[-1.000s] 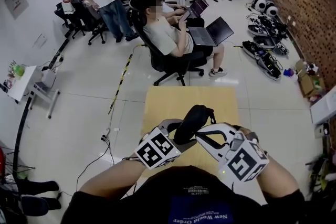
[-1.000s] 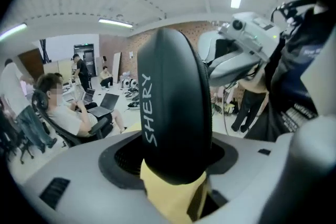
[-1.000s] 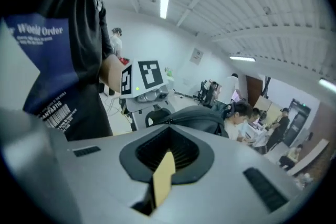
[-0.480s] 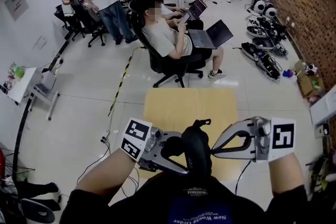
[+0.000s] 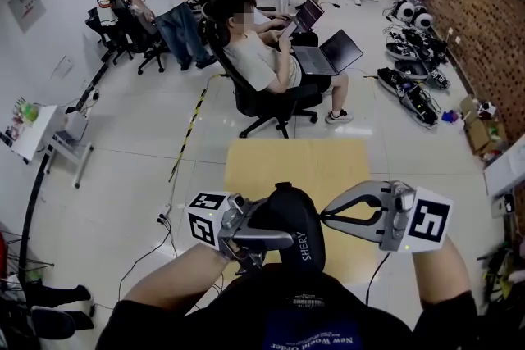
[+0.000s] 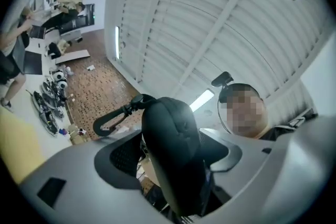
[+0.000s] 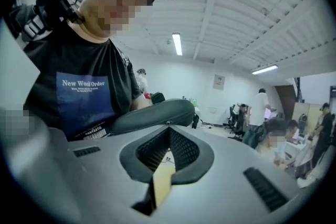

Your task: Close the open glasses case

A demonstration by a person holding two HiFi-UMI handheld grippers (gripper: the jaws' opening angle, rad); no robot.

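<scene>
A: Left gripper (image 5: 272, 237) is clamped on the black glasses case (image 5: 291, 213), holding it above the wooden table (image 5: 328, 164)!

B: Right gripper (image 5: 326, 216) is closed and empty, tips just beside the case. A seated person (image 5: 262, 53) is beyond.

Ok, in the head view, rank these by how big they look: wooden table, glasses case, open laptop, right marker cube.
1. wooden table
2. glasses case, enlarged by nearness to the camera
3. open laptop and right marker cube look alike; laptop far, cube near, so unranked.
</scene>
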